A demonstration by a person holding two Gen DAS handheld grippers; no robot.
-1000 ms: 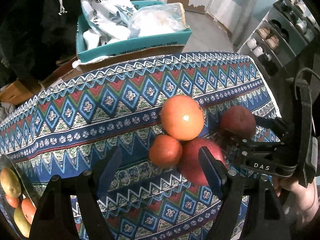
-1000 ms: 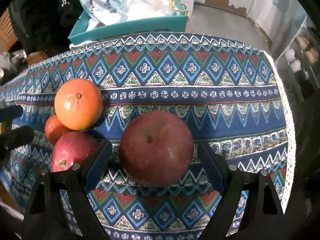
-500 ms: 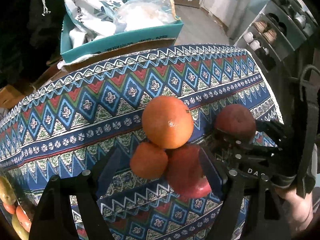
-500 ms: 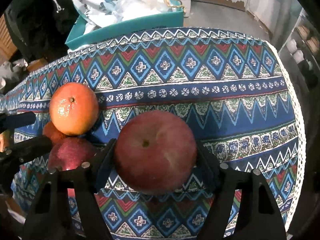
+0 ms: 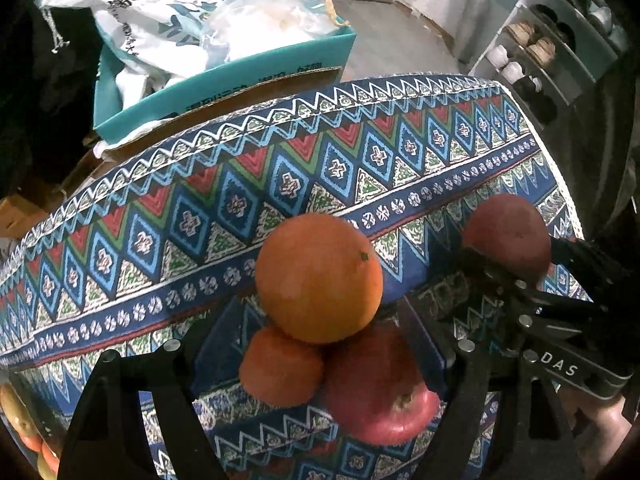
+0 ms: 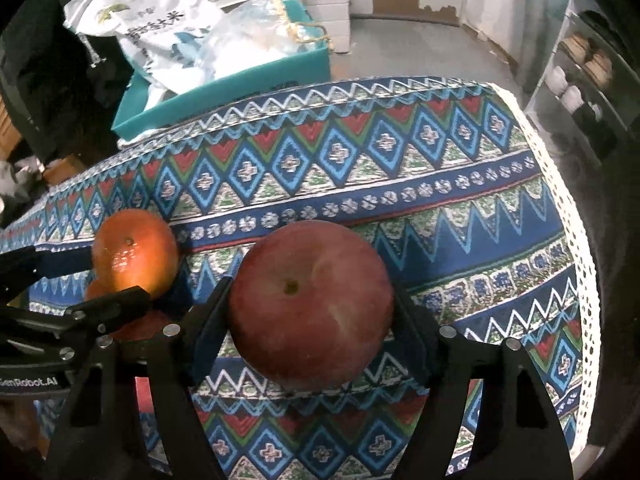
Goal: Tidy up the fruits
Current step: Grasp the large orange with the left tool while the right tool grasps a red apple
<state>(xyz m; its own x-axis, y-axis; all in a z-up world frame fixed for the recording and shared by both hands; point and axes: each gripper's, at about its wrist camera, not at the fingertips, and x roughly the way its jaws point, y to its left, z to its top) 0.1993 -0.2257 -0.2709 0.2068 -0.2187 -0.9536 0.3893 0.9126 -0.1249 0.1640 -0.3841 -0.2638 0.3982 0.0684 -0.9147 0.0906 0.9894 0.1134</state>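
My right gripper (image 6: 310, 316) is shut on a large red apple (image 6: 310, 304), held just above the patterned cloth (image 6: 400, 168); this apple also shows in the left wrist view (image 5: 506, 236). My left gripper (image 5: 320, 344) is open around a cluster of fruit: a big orange (image 5: 318, 278), a small orange (image 5: 280, 366) and a second red apple (image 5: 380, 388). The pads do not touch them. The big orange also shows in the right wrist view (image 6: 134, 252), beside the left gripper's finger (image 6: 108, 304).
A teal box (image 5: 224, 76) with white bags stands behind the table. A bowl with several small fruits (image 5: 24, 432) sits at the far left edge. A shoe rack (image 5: 552, 40) stands right. The cloth's lace edge (image 6: 576, 264) marks the table's right side.
The right gripper has closed onto the large apple and lifted it slightly. The left gripper has moved forward, so the fruit cluster now lies between its open fingers.
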